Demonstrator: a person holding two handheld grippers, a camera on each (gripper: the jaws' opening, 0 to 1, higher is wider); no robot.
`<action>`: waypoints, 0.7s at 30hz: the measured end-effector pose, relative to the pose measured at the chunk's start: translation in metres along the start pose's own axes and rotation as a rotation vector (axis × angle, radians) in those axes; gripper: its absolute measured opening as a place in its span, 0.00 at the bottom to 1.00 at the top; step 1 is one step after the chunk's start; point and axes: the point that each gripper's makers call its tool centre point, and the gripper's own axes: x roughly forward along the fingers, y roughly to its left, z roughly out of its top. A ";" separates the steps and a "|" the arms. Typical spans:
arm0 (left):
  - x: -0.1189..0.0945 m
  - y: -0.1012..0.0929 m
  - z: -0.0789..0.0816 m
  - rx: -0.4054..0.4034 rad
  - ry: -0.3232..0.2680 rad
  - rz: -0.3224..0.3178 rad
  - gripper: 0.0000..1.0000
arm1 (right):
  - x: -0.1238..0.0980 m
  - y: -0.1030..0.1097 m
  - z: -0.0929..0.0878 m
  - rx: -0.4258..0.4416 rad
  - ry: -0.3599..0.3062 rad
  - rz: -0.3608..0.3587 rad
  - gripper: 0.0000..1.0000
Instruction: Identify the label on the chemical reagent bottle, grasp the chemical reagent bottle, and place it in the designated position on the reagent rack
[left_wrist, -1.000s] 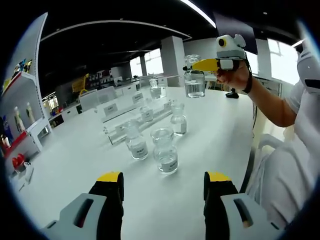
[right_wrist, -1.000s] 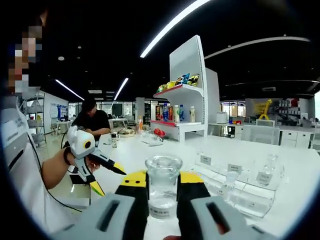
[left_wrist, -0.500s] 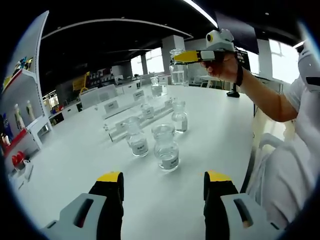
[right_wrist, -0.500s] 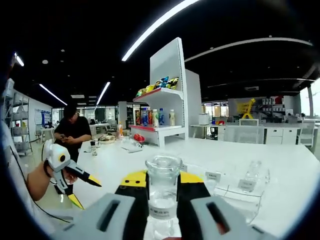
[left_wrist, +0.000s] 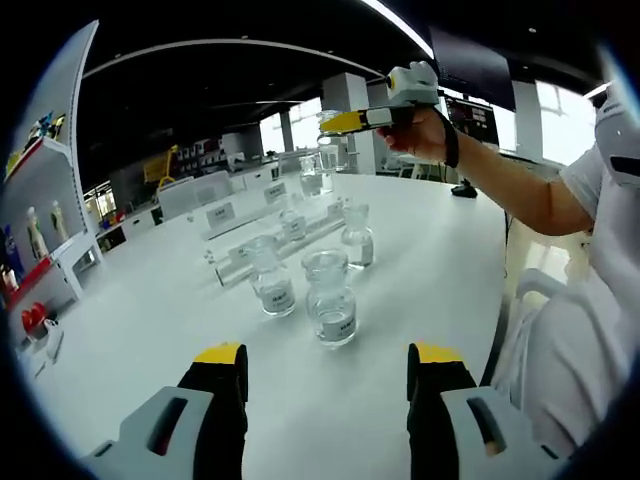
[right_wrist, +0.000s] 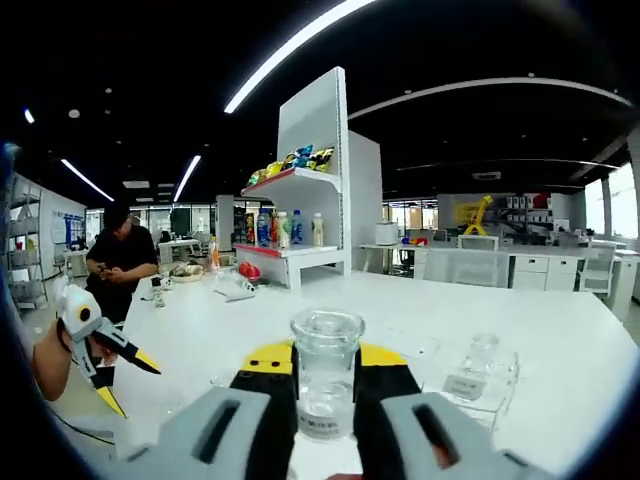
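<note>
In the left gripper view, a table (left_wrist: 430, 250) lies ahead of the left gripper (left_wrist: 325, 395). Two bottles (left_wrist: 331, 300) are stood side by side near the table's middle. Behind them a reagent rack (left_wrist: 265, 235) is laid across the table, with a further bottle (left_wrist: 356, 237) just beside its right end. Above and beyond the rack, a reagent bottle (left_wrist: 331, 150) is held in the air by the right gripper (left_wrist: 345, 122). In the right gripper view, a shelf unit (right_wrist: 300, 215) is seen behind the table, and the left gripper is seen at the left edge.

- I can read no text: the labels on the reagent bottles (left_wrist: 331, 298) and the rack (left_wrist: 262, 236) tags appear printed, but too blurred to make out.
</note>
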 end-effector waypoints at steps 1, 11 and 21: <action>0.000 0.001 -0.001 -0.004 0.001 0.003 0.65 | 0.001 -0.003 0.002 0.007 -0.005 -0.008 0.18; 0.004 -0.002 0.002 -0.003 0.002 -0.006 0.65 | 0.019 -0.021 0.012 0.003 -0.021 -0.045 0.18; 0.006 -0.004 0.003 0.008 0.009 -0.019 0.65 | 0.047 -0.041 0.017 -0.019 -0.046 -0.113 0.18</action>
